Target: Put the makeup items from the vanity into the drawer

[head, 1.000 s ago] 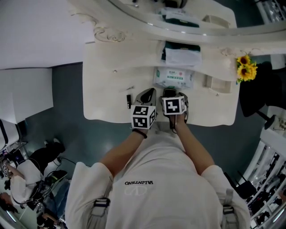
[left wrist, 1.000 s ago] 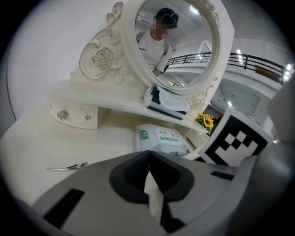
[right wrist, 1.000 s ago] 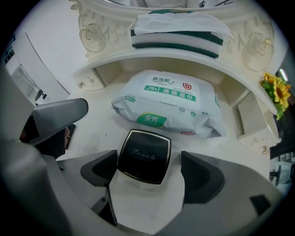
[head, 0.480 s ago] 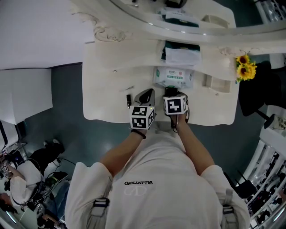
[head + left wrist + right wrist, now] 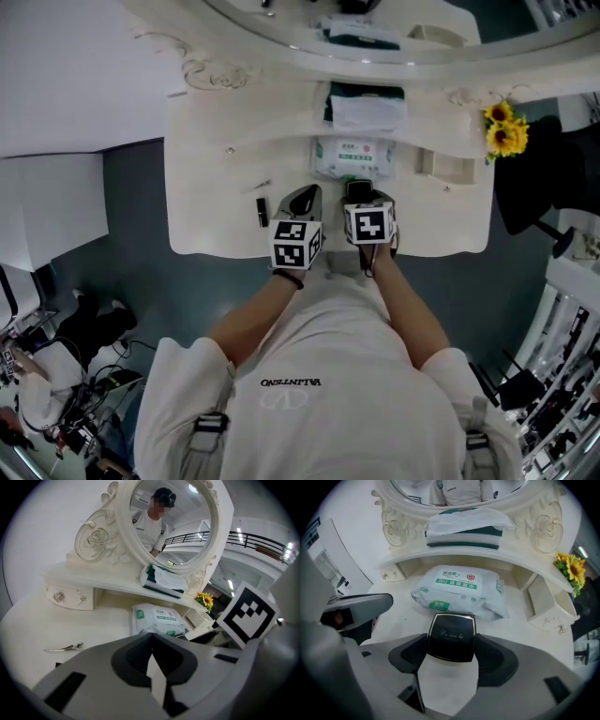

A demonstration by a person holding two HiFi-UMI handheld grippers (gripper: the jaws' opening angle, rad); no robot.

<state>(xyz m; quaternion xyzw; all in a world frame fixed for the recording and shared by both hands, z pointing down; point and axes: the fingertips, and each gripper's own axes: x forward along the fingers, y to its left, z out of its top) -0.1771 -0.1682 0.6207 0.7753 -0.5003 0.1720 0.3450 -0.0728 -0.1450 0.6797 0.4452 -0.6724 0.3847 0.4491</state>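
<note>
Compact (image 5: 451, 634) – black, gilt-edged, with script across its lid – sits clamped between the jaws of the right gripper (image 5: 452, 644), which have just been closing on it. It is nearly square, so no long axis stands out; the lid faces up at the camera and its far edge points toward the pack of wipes (image 5: 461, 591) just beyond. Whether it rests on the vanity top (image 5: 216, 202) or hangs just clear of it I cannot tell. The left gripper (image 5: 151, 640) is just beside the right one near the front edge, its jaws together with nothing between them. To the left lie a hair clip (image 5: 65, 647) and a small dark tube (image 5: 262, 212), apart from each other. The top is cream-white with a carved mirror (image 5: 171, 522) behind, a raised shelf bearing a folded white-and-green bundle (image 5: 464, 527), sunflowers (image 5: 502, 131) at the right end and a small white drawer (image 5: 453, 167) open below them – all above a dark grey-blue floor (image 5: 131, 206).
</note>
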